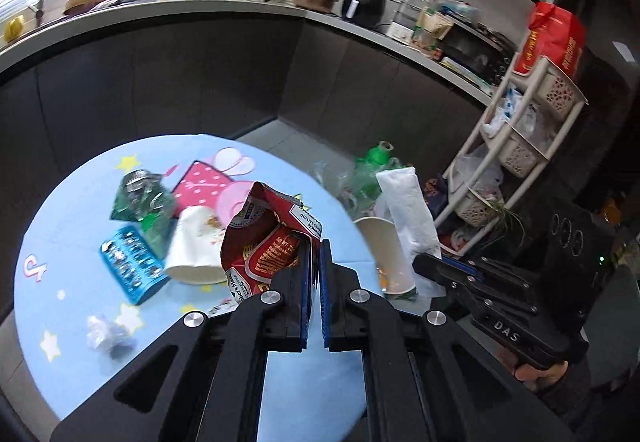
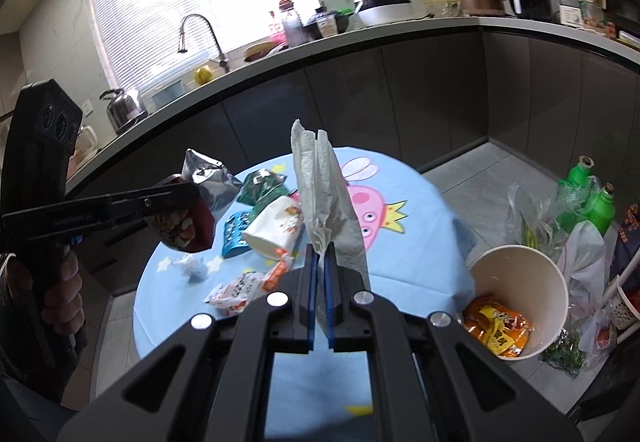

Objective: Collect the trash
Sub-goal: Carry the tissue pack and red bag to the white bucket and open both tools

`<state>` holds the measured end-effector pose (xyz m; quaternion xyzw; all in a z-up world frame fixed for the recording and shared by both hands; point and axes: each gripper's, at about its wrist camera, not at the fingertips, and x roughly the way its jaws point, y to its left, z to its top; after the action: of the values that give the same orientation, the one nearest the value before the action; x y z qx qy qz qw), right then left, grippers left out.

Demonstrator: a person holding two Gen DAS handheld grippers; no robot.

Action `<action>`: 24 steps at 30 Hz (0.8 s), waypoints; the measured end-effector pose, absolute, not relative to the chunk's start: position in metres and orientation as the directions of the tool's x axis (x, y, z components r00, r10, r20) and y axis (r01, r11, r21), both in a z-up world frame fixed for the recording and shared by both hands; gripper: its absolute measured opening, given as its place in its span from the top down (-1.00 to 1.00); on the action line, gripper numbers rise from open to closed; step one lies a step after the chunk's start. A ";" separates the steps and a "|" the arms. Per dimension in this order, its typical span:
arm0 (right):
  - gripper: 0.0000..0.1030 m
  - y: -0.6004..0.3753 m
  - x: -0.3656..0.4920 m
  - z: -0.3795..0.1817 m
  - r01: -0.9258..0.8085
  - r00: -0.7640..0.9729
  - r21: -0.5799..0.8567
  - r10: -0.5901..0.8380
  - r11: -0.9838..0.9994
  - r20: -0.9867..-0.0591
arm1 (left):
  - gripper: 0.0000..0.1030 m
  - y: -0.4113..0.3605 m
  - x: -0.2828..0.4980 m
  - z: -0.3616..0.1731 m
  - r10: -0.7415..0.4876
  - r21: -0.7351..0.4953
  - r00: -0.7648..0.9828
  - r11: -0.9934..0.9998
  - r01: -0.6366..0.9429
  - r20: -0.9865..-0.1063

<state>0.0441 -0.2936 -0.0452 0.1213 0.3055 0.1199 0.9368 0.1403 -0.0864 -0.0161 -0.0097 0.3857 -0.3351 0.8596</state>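
Trash mid-transfer: my left gripper (image 1: 315,248) clamps the red snack bag (image 1: 264,238), right gripper (image 2: 320,258) pinches the paper towel (image 2: 328,202), next I carry both over the paper bucket (image 2: 520,282).

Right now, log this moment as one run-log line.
left gripper: shut on red snack bag | right gripper: shut on paper towel | paper bucket: beside table, holds wrappers

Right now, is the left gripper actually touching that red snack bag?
Touching. In the left wrist view, the left gripper is shut on the red snack bag's edge; the right wrist view shows the bag hanging from it, clear of the table.
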 end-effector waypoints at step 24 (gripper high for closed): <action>0.89 -0.456 0.020 -0.125 0.208 0.793 0.412 0.093 0.887 -0.601 | 0.91 -0.296 0.157 -0.059 -0.674 -0.320 0.184 0.550 0.772 -0.715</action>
<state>0.0200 -0.4556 -0.1254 0.2354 0.3198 -0.0314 0.9172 0.1569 -0.2958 -0.0589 0.0564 0.4311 -0.4711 0.7675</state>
